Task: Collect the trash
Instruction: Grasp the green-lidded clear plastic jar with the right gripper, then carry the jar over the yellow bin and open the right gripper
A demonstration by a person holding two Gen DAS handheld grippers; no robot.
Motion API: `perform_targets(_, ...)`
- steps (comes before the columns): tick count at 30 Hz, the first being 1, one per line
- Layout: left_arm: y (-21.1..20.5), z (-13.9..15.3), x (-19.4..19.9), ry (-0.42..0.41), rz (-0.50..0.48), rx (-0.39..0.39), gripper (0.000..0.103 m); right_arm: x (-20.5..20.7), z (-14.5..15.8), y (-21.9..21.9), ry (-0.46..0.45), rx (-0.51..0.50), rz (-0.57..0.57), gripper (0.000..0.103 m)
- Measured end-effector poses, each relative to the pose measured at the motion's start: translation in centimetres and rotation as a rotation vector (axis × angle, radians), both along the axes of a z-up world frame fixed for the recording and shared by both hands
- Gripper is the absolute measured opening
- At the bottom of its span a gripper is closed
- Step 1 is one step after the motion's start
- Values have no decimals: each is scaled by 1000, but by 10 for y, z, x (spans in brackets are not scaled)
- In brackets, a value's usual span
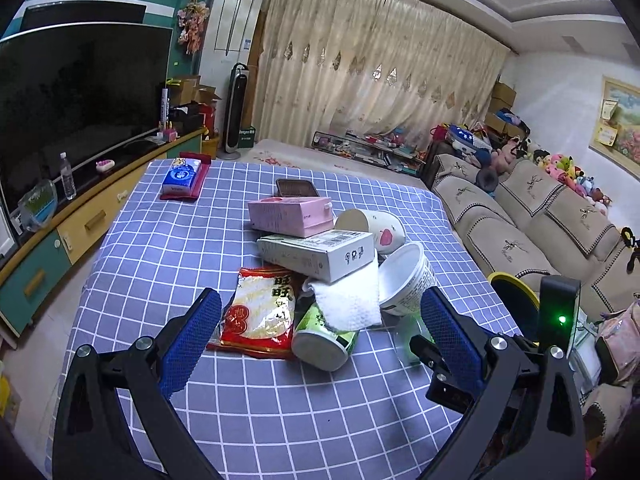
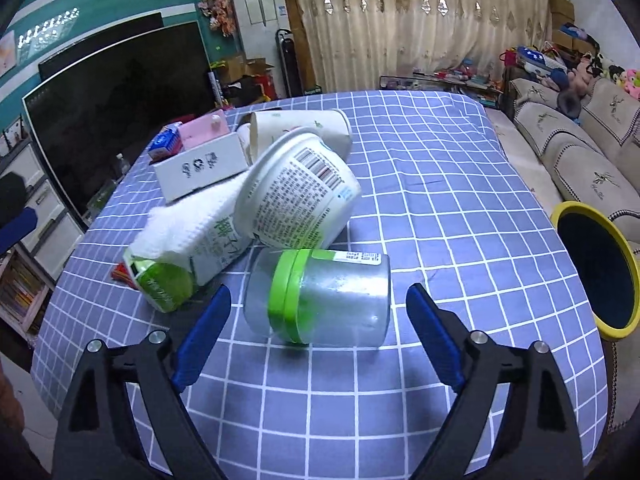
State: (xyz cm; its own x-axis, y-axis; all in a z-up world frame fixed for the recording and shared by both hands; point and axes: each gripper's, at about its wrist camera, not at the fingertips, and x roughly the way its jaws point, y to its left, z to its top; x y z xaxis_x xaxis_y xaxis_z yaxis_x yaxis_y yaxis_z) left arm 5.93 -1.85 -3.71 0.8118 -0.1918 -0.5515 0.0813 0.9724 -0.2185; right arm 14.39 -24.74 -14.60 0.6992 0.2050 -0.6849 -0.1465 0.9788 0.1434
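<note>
A heap of trash lies on the blue checked tablecloth [image 1: 248, 420]. In the right wrist view a clear plastic jar with a green lid [image 2: 320, 296] lies on its side just beyond my right gripper [image 2: 318, 298], whose blue fingers stand wide apart on either side of it without touching. Behind it rest a white printed tub [image 2: 296, 196], a green drink carton [image 2: 180, 264] under a white tissue [image 2: 188, 216], and a white box [image 2: 200, 172]. My left gripper [image 1: 320, 308] is open before a red snack bag [image 1: 260, 312], the green carton [image 1: 324, 340], the tissue [image 1: 348, 300] and the tub [image 1: 404, 280].
A black bin with a yellow rim [image 2: 596, 272] stands at the table's right edge, in front of the sofa [image 1: 520, 216]. A pink box [image 1: 288, 216], a paper cup [image 1: 376, 228] and a tissue pack [image 1: 182, 176] lie farther back. A TV [image 1: 76, 96] fills the left.
</note>
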Motion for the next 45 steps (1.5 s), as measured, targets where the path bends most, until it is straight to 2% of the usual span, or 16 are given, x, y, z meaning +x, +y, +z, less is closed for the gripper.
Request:
perform_targets(4,0,-4,1,9,-5,-6,98,8,-6,0,16,-13,-12,85)
perform_targets(8,-2,-5,1,15,-14,-2,98,13,-12,-1,39,-10,-11,70)
perform_targets(18,-10,-6,4,15,-33,7,98,-4,-1,-13,20,9,30,69)
perform_targets(21,-19,-7,6,19,-52,17,98,-10,11,-41,-21,7,-17,69)
perform_targets(24,-29,-8,11,26,-70,17,98,-8,22,-90,-61,-1,-141,69)
perform_targets(28,-45,-11,17,34,-96,27,98,2,19,-172,-53,-5,-330,69)
perform_targets(31,-61,-13,23,43,-115,39,98,17,3,-228,-1,-37,-443,69)
perform_targets(35,-78,-15,33,53,-128,47,98,40,-34,-281,123,-53,-501,69)
perform_targets(38,-92,-18,40,67,-139,61,98,57,-62,-305,206,-58,-504,69)
perform_targets(45,-115,-28,58,99,-161,84,98,81,-97,-325,288,-68,-516,69)
